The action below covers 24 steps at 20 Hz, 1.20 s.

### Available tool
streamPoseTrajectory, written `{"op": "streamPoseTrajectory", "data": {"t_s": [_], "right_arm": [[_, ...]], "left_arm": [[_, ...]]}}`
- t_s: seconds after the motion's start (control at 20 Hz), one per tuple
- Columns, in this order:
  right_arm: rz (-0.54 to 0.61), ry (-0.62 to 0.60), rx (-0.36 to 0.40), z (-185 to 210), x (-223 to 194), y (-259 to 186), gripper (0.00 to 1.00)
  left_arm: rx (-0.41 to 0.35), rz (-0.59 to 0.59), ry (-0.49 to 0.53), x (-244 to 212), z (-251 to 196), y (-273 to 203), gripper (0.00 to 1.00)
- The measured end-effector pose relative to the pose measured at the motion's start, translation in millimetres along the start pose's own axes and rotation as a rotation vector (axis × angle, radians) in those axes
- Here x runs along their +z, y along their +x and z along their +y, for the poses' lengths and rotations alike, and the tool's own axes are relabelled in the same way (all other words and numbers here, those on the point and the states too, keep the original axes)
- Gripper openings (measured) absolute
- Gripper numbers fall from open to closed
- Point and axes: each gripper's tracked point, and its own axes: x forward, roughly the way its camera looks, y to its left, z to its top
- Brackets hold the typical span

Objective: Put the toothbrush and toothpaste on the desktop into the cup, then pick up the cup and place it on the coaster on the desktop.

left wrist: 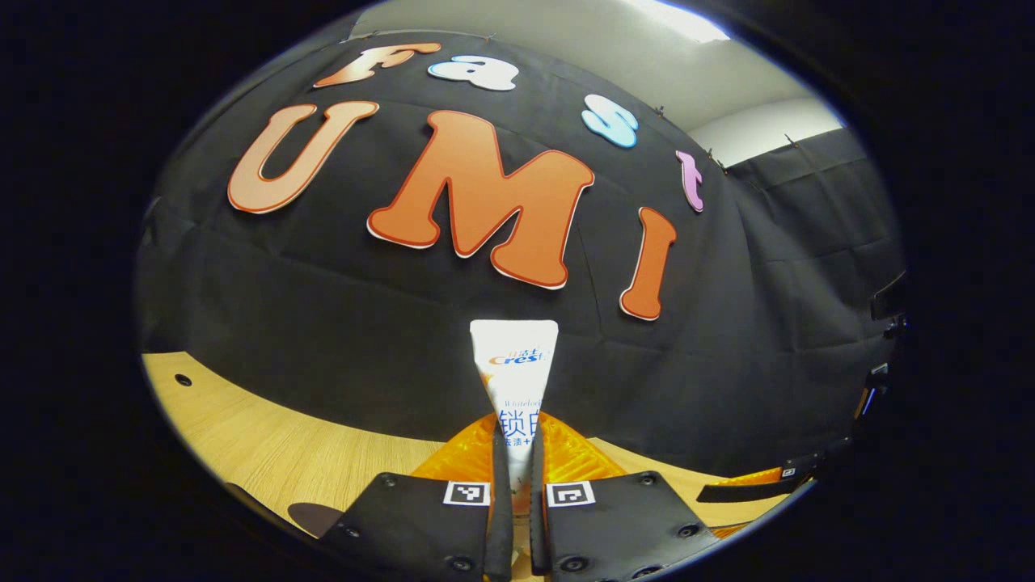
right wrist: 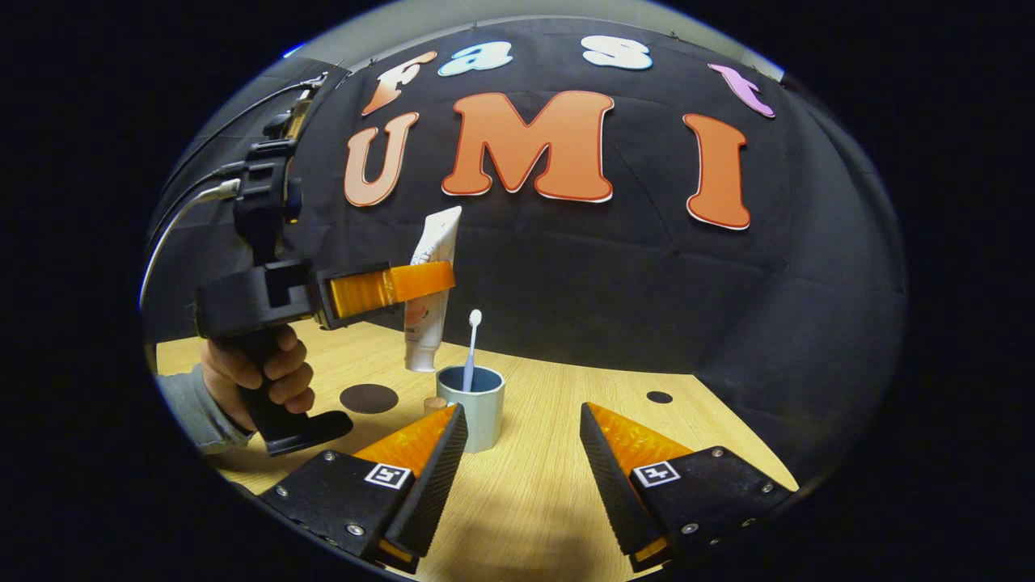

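The white toothpaste tube point(left wrist: 515, 380) stands upright between the fingers of my left gripper point(left wrist: 516, 485), which is shut on it. In the right gripper view, the left gripper point(right wrist: 437, 284), held by a hand point(right wrist: 259, 376), carries the toothpaste point(right wrist: 435, 242) cap end down, in the air just left of and above the pale blue cup point(right wrist: 473, 416). A toothbrush point(right wrist: 471, 343) stands in the cup, head up. My right gripper point(right wrist: 524, 453) is open, low over the table in front of the cup, holding nothing. The dark round coaster point(right wrist: 369, 398) lies left of the cup.
The wooden desktop point(right wrist: 550, 485) has a small dark hole point(right wrist: 659, 397) right of the cup. A small brown object point(right wrist: 435, 402) sits against the cup's left side. The black cloth wall closes the back. The coaster point(left wrist: 315, 517) shows low left in the left gripper view.
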Motion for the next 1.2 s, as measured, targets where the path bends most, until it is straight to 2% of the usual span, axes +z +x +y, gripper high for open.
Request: {"op": "streamPoseTrajectory", "data": {"t_s": [0.2, 0.3, 0.8, 1.05, 1.2], "right_arm": [[-0.002, 0.025, 0.002, 0, 0, -1, 0.86], [-0.006, 0.038, -0.005, 0, 2, -4, 0.86], [-0.017, 0.061, -0.017, -3, 7, -12, 0.86], [-0.006, 0.099, 0.013, 8, 7, -8, 0.86], [-0.005, 0.082, 0.019, 15, 9, -4, 0.86]], "left_arm": [[-0.013, 0.004, 0.008, -16, -2, 18, 0.11], [-0.045, 0.023, -0.002, -30, -10, 25, 0.11], [-0.014, 0.088, 0.012, -60, 0, 30, 0.12], [-0.012, 0.163, 0.000, -69, 2, 14, 0.21], [-0.017, 0.200, 0.000, -74, 5, 9, 0.27]]}}
